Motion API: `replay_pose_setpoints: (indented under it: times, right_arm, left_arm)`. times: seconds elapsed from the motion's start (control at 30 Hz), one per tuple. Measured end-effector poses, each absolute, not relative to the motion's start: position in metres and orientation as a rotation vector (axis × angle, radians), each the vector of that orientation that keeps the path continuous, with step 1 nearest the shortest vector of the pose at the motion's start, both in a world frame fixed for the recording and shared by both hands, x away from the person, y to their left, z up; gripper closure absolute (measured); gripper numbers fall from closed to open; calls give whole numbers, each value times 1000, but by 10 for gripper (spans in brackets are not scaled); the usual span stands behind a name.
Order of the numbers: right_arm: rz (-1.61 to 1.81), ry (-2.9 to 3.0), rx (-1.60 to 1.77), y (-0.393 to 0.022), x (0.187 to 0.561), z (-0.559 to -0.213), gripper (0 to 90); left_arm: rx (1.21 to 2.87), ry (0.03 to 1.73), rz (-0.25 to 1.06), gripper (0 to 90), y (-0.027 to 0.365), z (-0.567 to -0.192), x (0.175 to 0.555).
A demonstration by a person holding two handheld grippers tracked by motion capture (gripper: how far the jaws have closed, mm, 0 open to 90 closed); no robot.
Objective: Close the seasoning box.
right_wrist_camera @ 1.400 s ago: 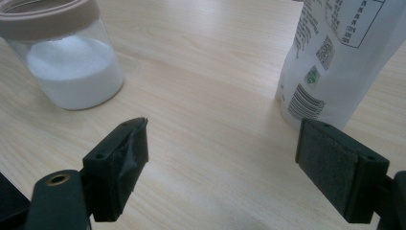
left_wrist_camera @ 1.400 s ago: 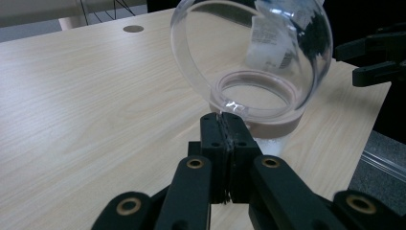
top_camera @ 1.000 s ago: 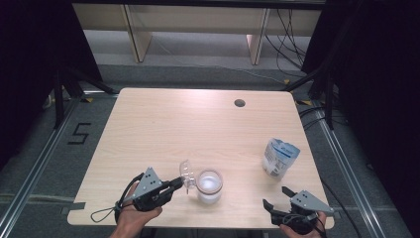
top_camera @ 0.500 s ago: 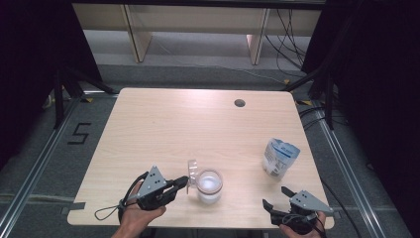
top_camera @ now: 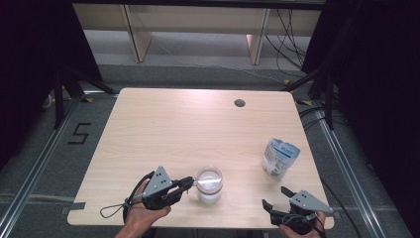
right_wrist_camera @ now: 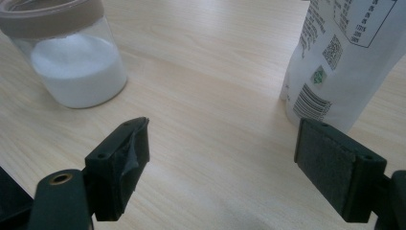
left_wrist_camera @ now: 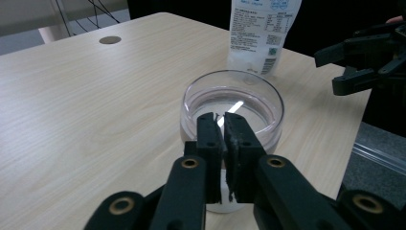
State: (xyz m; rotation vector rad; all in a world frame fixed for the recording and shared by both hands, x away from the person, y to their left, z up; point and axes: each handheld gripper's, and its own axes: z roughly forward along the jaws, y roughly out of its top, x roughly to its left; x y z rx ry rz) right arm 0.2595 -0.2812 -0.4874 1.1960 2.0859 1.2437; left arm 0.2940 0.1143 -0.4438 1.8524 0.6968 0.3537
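A clear jar [top_camera: 209,191] with white powder in its bottom stands near the table's front edge, its lid off. My left gripper [top_camera: 192,182] reaches level to its rim from the left. Its jaws [left_wrist_camera: 219,125] stand almost together on the handle end of a clear plastic spoon [left_wrist_camera: 234,106], whose bowl lies inside the jar [left_wrist_camera: 268,98]. They have just been opening slightly, with the handle between the tips. My right gripper [top_camera: 275,196] rests open at the front right, with nothing between its fingers [right_wrist_camera: 220,148]. A white and blue pouch [top_camera: 280,157] stands upright beyond it.
A round cable hole [top_camera: 239,103] sits at the table's far side. In the right gripper view the jar [right_wrist_camera: 72,62] is at upper left and the pouch [right_wrist_camera: 349,57] at upper right. The left gripper view shows the pouch [left_wrist_camera: 261,33] behind the jar and the right gripper [left_wrist_camera: 328,72].
The left gripper has moved right toward the jar. The clear spoon, earlier raised and tilted left of the jar, now lies lowered into the jar's mouth. The right gripper has not moved.
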Motion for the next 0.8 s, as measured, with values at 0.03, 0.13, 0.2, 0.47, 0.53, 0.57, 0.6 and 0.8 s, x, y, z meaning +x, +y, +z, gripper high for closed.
replay_pose_setpoints:
  times: [0.03, 0.13, 0.2, 0.47, 0.53, 0.57, 0.6, 0.8]
  right_arm:
    - [1245, 2085, 1196, -281, 260, -487, 203]
    - [1245, 2077, 1197, -282, 259, -487, 204]
    - [1247, 2076, 1191, -282, 260, -487, 203]
    - [1273, 2051, 1231, -280, 258, -487, 190]
    - [1278, 2052, 1208, -280, 259, -487, 185]
    - [1288, 2052, 1193, -280, 259, -487, 182]
    - [1276, 2051, 1137, -281, 262, -488, 179]
    - [1308, 2082, 1162, -278, 260, -487, 167]
  left_arm:
    - [1848, 694, 342, 803, 114, -444, 294]
    - [1832, 698, 290, 709, 115, -444, 295]
    - [1816, 716, 262, 630, 116, -444, 295]
    - [1808, 757, 224, 419, 125, -443, 297]
    - [1804, 782, 218, 384, 126, -444, 296]
    - [1811, 775, 222, 372, 128, -445, 296]
    - [1810, 775, 220, 361, 128, -446, 296]
    - [1840, 791, 236, 315, 134, -453, 295]
